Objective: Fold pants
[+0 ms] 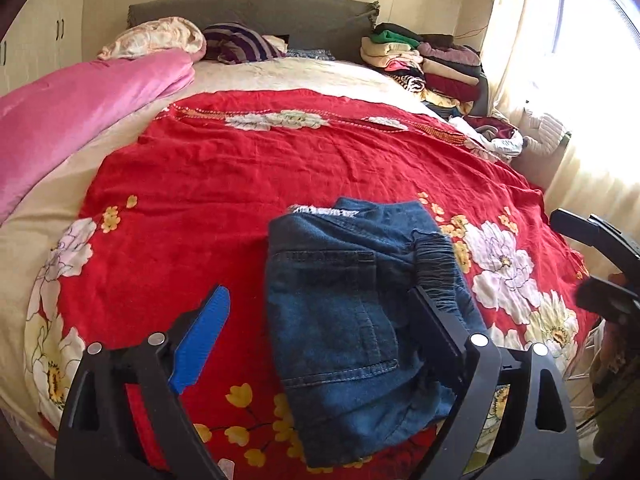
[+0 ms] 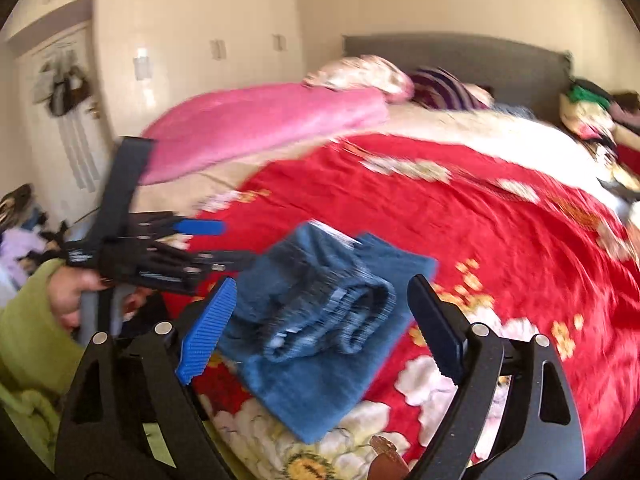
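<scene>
The blue denim pants (image 1: 348, 320) lie folded into a compact bundle on the red flowered bedspread (image 1: 240, 168), near the bed's front edge. They also show in the right wrist view (image 2: 320, 312), blurred, with the elastic waistband on top. My left gripper (image 1: 320, 312) is open and hovers over the bundle, its fingers apart on either side. My right gripper (image 2: 320, 312) is open too, just in front of the bundle and holding nothing. The left gripper (image 2: 208, 240) appears at the left of the right wrist view. The right gripper (image 1: 592, 256) shows at the right edge of the left wrist view.
A pink quilt (image 1: 80, 112) lies along the bed's left side. Pillows (image 1: 160, 38) rest against the grey headboard (image 1: 256, 8). A stack of folded clothes (image 1: 432, 64) sits at the far right corner by the curtained window (image 1: 560, 40). White wardrobes (image 2: 180, 48) stand to the left.
</scene>
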The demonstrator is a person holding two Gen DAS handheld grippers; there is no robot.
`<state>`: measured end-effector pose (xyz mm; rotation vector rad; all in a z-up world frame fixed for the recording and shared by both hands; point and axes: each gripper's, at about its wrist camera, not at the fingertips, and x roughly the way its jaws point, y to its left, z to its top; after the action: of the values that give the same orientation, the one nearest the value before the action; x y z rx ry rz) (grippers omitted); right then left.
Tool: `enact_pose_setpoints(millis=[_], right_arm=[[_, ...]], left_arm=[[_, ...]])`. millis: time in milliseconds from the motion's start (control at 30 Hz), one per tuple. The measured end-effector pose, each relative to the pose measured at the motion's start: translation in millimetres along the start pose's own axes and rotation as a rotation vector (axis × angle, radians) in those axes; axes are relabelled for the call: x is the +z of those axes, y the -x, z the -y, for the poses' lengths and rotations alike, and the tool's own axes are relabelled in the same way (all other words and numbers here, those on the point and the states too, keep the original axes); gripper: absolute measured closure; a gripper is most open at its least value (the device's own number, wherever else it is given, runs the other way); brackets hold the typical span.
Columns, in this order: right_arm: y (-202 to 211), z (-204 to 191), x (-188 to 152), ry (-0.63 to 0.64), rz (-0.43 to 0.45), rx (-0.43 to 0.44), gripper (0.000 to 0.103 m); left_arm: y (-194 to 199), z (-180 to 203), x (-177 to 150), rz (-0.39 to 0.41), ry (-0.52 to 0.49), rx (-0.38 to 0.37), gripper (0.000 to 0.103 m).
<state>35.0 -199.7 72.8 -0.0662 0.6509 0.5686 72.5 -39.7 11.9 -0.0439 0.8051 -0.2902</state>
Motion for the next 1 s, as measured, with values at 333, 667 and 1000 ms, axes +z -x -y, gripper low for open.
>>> enact_pose_setpoints(millis=[333, 667, 1000], right_arm=[[-87.6, 54.6, -31.3, -0.281, -0.236, -0.003, 0.026], [-115.0, 58.6, -47.3, -0.311, -0.255, 0.092, 0.057], [-96.7, 24.0, -10.4, -0.127, -0.171, 0.089, 0.083]], left_arm=[[-46.1, -13.4, -12.1, -0.096, 0.029, 0.019, 0.014], [-69.6, -19.2, -15.4, -0.126, 0.077, -0.053, 0.024], [-50.8, -10.0, 5.8, -0.072, 0.096, -0.113, 0.072]])
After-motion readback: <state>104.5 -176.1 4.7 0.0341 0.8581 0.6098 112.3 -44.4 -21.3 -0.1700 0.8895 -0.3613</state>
